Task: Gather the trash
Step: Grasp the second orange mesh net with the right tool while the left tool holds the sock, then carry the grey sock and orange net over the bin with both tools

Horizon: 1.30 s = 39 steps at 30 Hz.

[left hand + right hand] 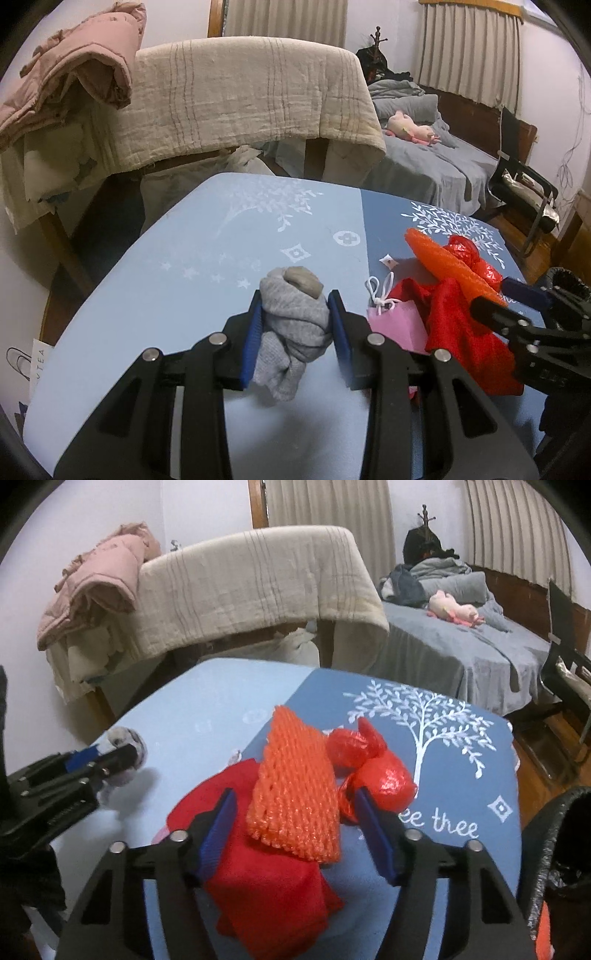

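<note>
My left gripper (295,299) is shut on a rolled grey sock bundle (295,317), held just above the blue tablecloth (166,295). To its right lies a heap of trash: an orange foam net (295,790), a knotted red plastic bag (369,764), a red cloth bag (258,886) and a small pink paper bag (395,325) with white cord. My right gripper (295,794) straddles the orange foam net. Its blue pads stand apart from the net on both sides, so it is open. A small white scrap (388,261) lies beyond the heap.
A bin with a black liner (561,849) stands at the table's right edge. Behind the table is a chair draped with a beige blanket (240,96) and a pink jacket (74,74). A grey bed (436,162) and a black folding chair (524,192) are farther right.
</note>
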### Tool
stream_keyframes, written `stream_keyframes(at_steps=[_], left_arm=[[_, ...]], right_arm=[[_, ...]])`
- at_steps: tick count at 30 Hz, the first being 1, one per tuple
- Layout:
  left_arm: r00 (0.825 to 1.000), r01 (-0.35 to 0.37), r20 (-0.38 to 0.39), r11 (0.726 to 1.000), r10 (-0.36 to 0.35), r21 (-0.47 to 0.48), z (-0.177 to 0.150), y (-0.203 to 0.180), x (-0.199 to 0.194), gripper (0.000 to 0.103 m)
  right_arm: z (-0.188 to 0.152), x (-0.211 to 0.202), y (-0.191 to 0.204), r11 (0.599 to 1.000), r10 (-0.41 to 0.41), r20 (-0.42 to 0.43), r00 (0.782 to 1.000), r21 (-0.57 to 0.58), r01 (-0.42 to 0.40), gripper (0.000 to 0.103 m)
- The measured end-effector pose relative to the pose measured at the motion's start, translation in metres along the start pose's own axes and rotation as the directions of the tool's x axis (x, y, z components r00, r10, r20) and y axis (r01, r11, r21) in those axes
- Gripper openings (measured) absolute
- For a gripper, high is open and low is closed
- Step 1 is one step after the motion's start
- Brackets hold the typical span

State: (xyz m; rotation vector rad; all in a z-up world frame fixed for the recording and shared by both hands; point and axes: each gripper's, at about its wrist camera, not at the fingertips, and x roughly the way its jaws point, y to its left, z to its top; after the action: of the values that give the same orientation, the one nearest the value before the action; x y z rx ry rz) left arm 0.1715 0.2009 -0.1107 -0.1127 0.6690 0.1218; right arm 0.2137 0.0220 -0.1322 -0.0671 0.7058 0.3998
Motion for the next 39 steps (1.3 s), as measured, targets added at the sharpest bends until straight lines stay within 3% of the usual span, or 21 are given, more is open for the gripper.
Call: stream_keyframes(at_steps=[9,19,39], left_arm=[[1.000,0.012,0.004,1.000,-0.012,0.015,-0.001,-0.008,-0.004,0.034],[0.999,0.038,0.026,0.999,-0.038,0.021,0.005,-0.024,-0.018,0.034],[0.993,0.091,0.069,0.993,-0.096,0.076,0.011,-0.072,-0.054,0.034]], right_arm=[[-0.002,0.004,-0.002,0.999,0.054,-0.046,0.997,0.002,-0.054,0.013],[0.001,-0.021,-0.005,0.996,0.085,-0.007,0.996,0.003,-0.085,0.011],[-0.005,-0.080,-0.035,0.996,0.068,0.042,0.997,0.047,-0.070,0.011]])
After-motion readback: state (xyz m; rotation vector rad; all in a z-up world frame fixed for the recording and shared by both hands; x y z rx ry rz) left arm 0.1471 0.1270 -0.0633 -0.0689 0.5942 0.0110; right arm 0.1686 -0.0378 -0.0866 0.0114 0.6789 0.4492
